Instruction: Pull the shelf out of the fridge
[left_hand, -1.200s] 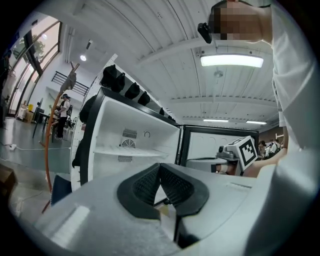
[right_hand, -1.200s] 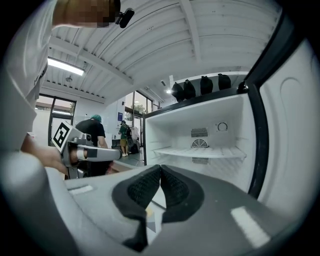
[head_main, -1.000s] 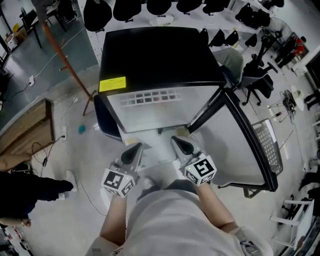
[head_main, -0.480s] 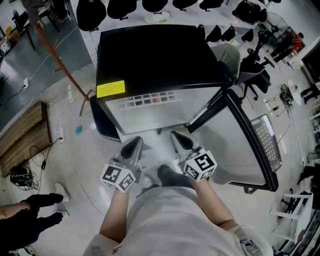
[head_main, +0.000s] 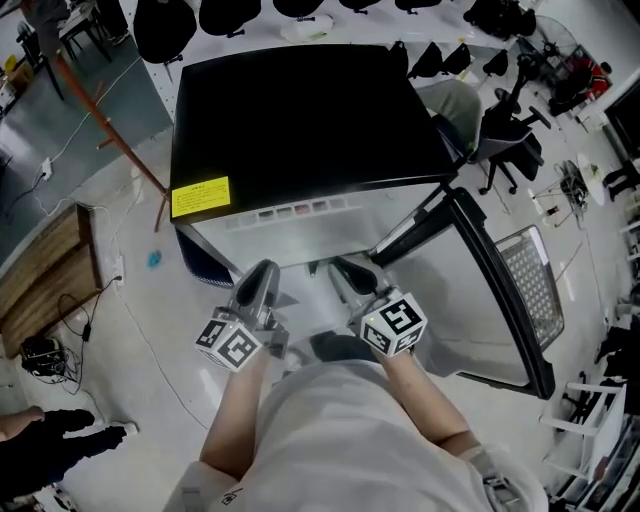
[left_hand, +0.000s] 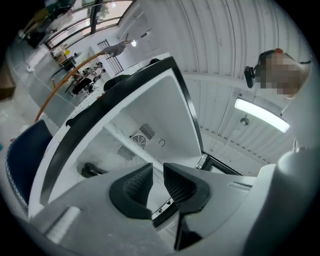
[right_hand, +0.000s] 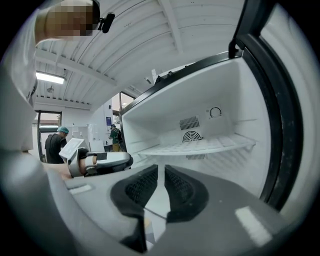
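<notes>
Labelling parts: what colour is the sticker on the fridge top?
Yellow; the sticker shows best in the head view.

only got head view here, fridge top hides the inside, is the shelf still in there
observer: Yes. The right gripper view shows the shelf in place, spanning the fridge just under the round fan vent.
operator: left claw got anything
observer: No. The left claw has just been opening; its jaws stand slightly apart with nothing between them.
operator: right one
observer: The right claw is empty too, jaws a narrow gap apart, tips short of the shelf.
</notes>
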